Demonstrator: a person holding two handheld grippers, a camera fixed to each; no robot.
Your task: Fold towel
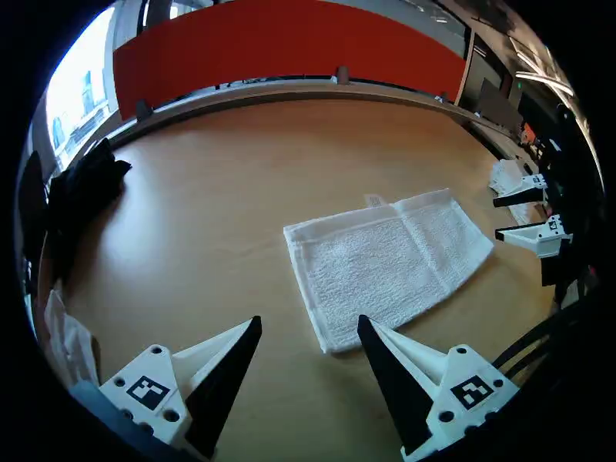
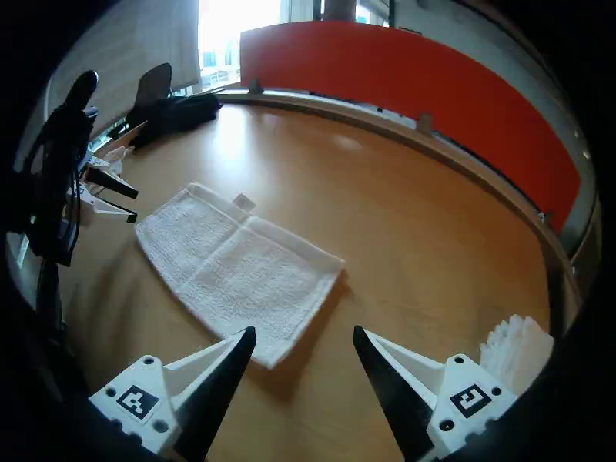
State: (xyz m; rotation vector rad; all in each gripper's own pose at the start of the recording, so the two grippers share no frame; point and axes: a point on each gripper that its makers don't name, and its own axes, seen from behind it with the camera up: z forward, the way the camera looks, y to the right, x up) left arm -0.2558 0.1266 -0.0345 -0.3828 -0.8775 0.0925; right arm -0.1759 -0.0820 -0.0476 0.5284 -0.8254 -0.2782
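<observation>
Folded white towel (image 1: pixel 389 266) flat on the wooden table (image 1: pixel 231 177), a small tag (image 1: pixel 374 200) showing at its far edge.

Left gripper view: the towel lies just ahead of the left gripper (image 1: pixel 309 319) and slightly to the right. Its near corner falls between the two fingertips, close to the right-hand finger. The fingers are spread wide and grip nothing. Whether that finger touches the cloth cannot be told. Beyond the towel's right end, the right gripper (image 1: pixel 497 219) points inward with its fingers parted, just clear of the cloth.

Right gripper view: the towel lies ahead and to the left of the right gripper, with its near edge just beside the left-hand fingertip (image 2: pixel 248 333). The fingers are wide apart and empty. The left gripper is at the towel's far-left end, also parted.

Surroundings: a red panel (image 1: pixel 292 46) along the table's far edge, a dark bundle (image 1: pixel 85 185) at far left, and a white stack (image 2: pixel 516 346) at near right.
</observation>
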